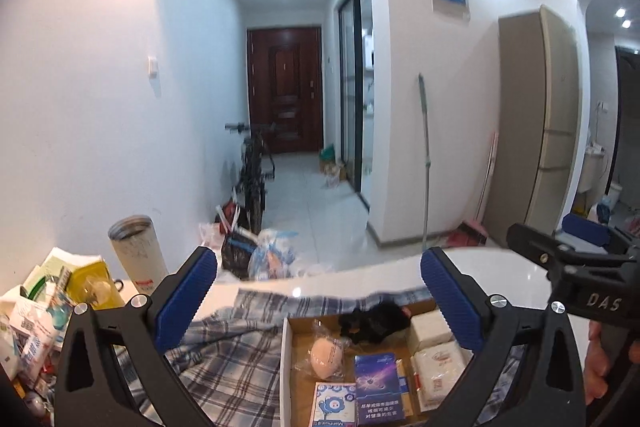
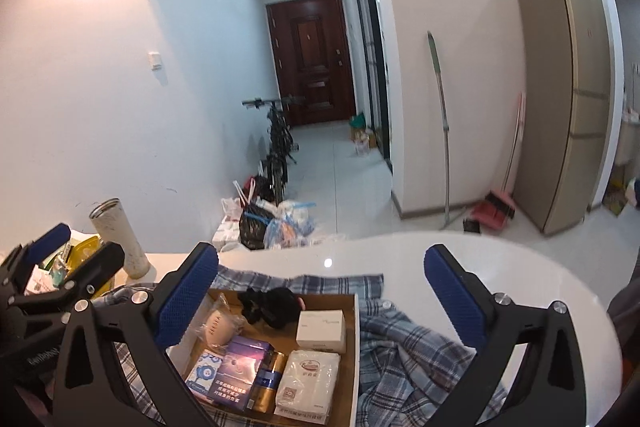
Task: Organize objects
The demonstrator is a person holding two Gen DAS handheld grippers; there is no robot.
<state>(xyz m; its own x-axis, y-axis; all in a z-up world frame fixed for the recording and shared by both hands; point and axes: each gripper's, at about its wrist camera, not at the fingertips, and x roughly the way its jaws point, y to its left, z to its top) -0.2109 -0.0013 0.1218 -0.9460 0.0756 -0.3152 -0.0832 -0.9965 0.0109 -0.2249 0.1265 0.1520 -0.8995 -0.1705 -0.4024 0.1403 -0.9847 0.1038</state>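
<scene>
A shallow cardboard box (image 2: 354,331) lies on a blue plaid cloth (image 2: 404,347) on a white round table (image 2: 400,251). It holds a black scrunchie (image 2: 272,303), a white carton (image 2: 322,325), a beige sponge in a bag (image 2: 218,327), a purple box (image 2: 240,367), a gold battery (image 2: 272,375) and a white tissue pack (image 2: 310,383). My left gripper (image 1: 320,291) is open and empty above the box (image 1: 285,367). My right gripper (image 2: 320,291) is open and empty above it too. The left gripper also shows in the right wrist view (image 2: 72,251).
A tall steel tumbler (image 1: 138,253) and a heap of packets and a yellow bag (image 1: 48,299) sit at the table's left. Beyond the table edge are floor bags (image 2: 280,223), a bicycle (image 2: 278,143), a mop and a fridge (image 2: 568,99).
</scene>
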